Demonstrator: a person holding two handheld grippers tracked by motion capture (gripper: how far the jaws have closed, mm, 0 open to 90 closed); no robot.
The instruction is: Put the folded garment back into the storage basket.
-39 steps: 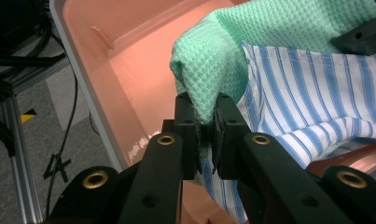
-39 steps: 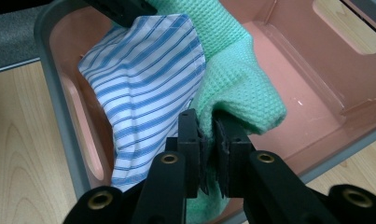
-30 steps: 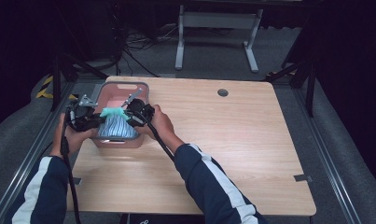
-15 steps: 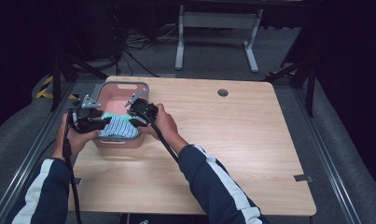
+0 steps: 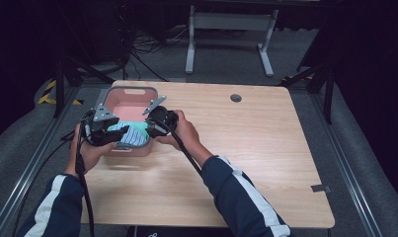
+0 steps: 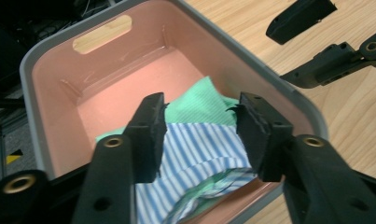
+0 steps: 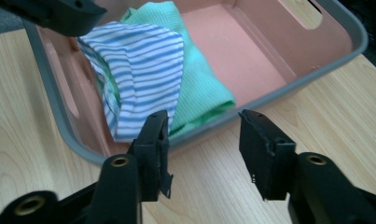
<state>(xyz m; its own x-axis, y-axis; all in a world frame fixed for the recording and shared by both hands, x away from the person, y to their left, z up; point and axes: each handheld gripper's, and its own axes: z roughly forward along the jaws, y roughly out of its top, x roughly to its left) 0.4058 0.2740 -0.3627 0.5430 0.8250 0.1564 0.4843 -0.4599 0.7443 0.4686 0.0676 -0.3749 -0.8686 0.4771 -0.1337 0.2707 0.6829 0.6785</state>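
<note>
Both grippers backed off; cloths [image 7: 148,65] against bin [image 6: 45,60] near wall.

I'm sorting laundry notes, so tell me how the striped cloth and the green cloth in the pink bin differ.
The striped cloth is blue and white with stripes; the green cloth is plain mint green. The striped cloth lies on top, bunched up against the bin's near wall, while the green cloth sits partly beneath it, spreading flatter onto the bin floor. Both lie together at one end of the pink bin, touching, with neither gripper holding them.
</note>
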